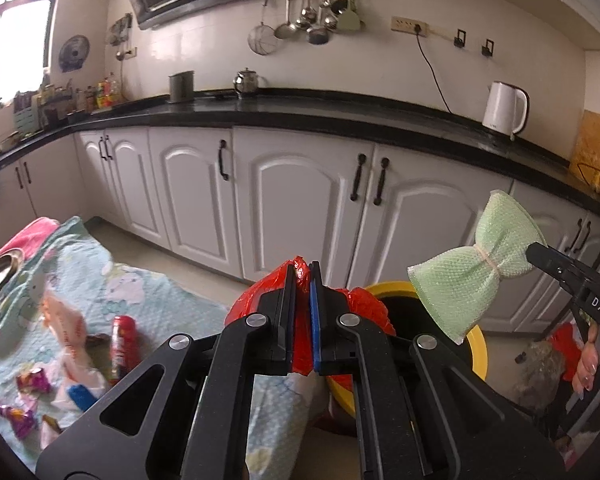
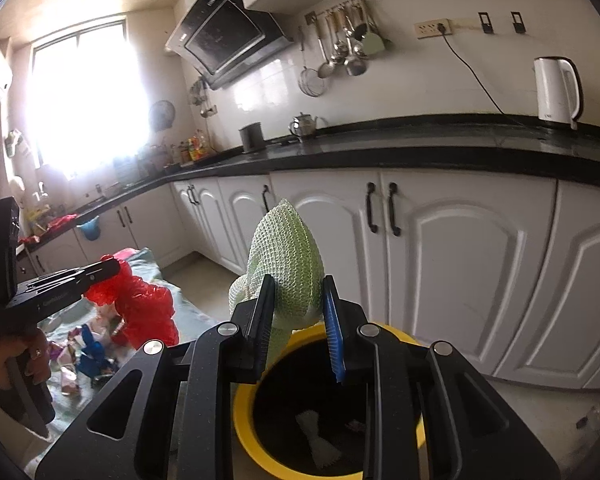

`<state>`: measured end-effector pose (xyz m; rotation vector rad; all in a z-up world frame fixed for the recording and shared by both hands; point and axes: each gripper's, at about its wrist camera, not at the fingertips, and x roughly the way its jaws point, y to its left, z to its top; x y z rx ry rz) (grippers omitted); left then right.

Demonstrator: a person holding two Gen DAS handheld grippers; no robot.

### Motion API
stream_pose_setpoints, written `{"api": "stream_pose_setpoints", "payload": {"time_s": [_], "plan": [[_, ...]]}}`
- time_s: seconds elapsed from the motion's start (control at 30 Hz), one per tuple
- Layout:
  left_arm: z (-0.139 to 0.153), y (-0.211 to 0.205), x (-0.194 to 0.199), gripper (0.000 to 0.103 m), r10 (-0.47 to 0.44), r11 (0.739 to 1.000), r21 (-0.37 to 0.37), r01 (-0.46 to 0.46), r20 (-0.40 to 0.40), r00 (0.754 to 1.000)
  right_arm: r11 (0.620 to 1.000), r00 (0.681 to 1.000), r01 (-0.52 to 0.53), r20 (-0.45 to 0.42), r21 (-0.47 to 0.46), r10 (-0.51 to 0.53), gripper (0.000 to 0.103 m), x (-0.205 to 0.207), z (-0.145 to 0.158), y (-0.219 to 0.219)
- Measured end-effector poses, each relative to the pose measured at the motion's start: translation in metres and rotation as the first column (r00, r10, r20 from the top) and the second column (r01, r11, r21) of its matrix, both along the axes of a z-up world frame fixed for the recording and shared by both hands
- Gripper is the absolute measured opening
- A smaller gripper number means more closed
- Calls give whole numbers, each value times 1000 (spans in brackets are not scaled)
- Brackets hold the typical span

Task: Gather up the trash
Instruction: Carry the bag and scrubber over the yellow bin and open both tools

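A kitchen with white cabinets and a black worktop runs along the back wall, a white kettle standing on it. In front, a low surface is draped in a pale blue patterned cloth, strewn with wrappers, a red can and other scraps. Beside it stands a yellow-rimmed bin with a dark interior, some white debris already at its bottom.

The left tongs are clenched tight on a crumpled red plastic bag, pinching a thin fold so the rest hangs free between the cloth and the bin. The right tongs grasp a green mesh scrubber, tied at its middle like a bow, by one lobe; the other lobe sticks up above the fingers. The scrubber is held above the bin's near rim, probably so that it can drop straight in once let go.

Both pieces look ready for disposal, the scrubber closer to the opening. The bag, being light and springy, may cling to the pads or drift outside the rim.
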<state>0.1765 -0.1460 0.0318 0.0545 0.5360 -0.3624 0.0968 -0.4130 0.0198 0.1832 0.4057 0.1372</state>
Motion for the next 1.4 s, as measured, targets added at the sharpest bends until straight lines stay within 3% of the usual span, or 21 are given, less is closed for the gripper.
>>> {"api": "stream_pose_setpoints", "payload": {"time_s": [0.6,1.23,1.3,1.33,1.37,1.4], "plan": [[-53,-68,15,2,-100,994,33,103,-90,991,996,989,90,-115,-20,-92,23,11,-52,-32],[-93,-92,31,3,-142,989,14,147,-202,969,995,974,101,-205,19,-95,25,20,-77,-47],[-96,-93,33,12,-146,988,11,152,-216,966,995,970,101,-222,24,-94,29,22,-80,-48],[-97,-92,34,32,-141,989,8,147,-218,966,994,968,109,-231,27,-100,29,23,-82,-50],[-98,-91,34,43,-140,990,4,144,-221,965,993,966,115,-238,30,-105,30,24,-84,-52],[-99,-89,35,44,-133,991,-1,136,-226,965,992,964,119,-240,27,-109,34,24,-85,-53]]}}
